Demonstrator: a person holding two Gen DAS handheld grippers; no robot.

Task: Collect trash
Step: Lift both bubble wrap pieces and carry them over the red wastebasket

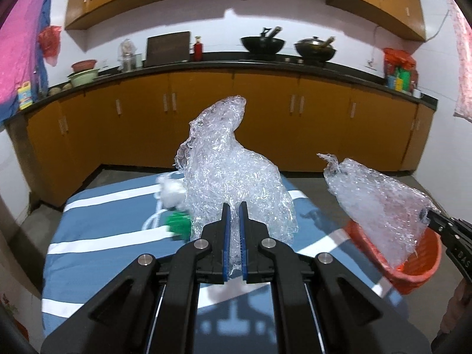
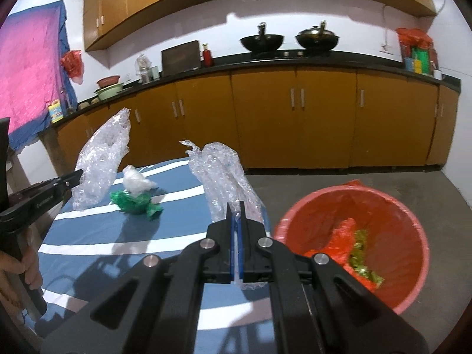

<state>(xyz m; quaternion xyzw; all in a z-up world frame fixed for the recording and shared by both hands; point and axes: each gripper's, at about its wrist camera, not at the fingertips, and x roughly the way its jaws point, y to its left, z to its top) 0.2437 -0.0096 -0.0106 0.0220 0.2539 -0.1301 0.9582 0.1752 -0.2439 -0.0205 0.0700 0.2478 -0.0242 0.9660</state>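
Crinkled clear bubble wrap fills both sets of jaws. My left gripper [image 1: 235,206] is clamped on a tall crumpled sheet of clear bubble wrap [image 1: 233,171], which rises at frame centre in the left wrist view, off the blue cloth with white stripes [image 1: 97,253] covering the bench. My right gripper [image 2: 235,206] is pinched tight on a second, narrower crumpled piece of clear bubble wrap [image 2: 224,174]; it stands at centre in the right wrist view, just left of the round red plastic bin [image 2: 410,224].

Bin sits at lower right of that view, lined with red plastic, with red and yellow-green scraps inside.

On the cloth, left of centre in the right wrist view: a small white crumpled plastic wad [image 2: 135,181] touching a green crumpled plastic wrapper [image 2: 135,202]. Both lie loose.

A hand [image 2: 20,268] grips the left gripper's handle at lower left.
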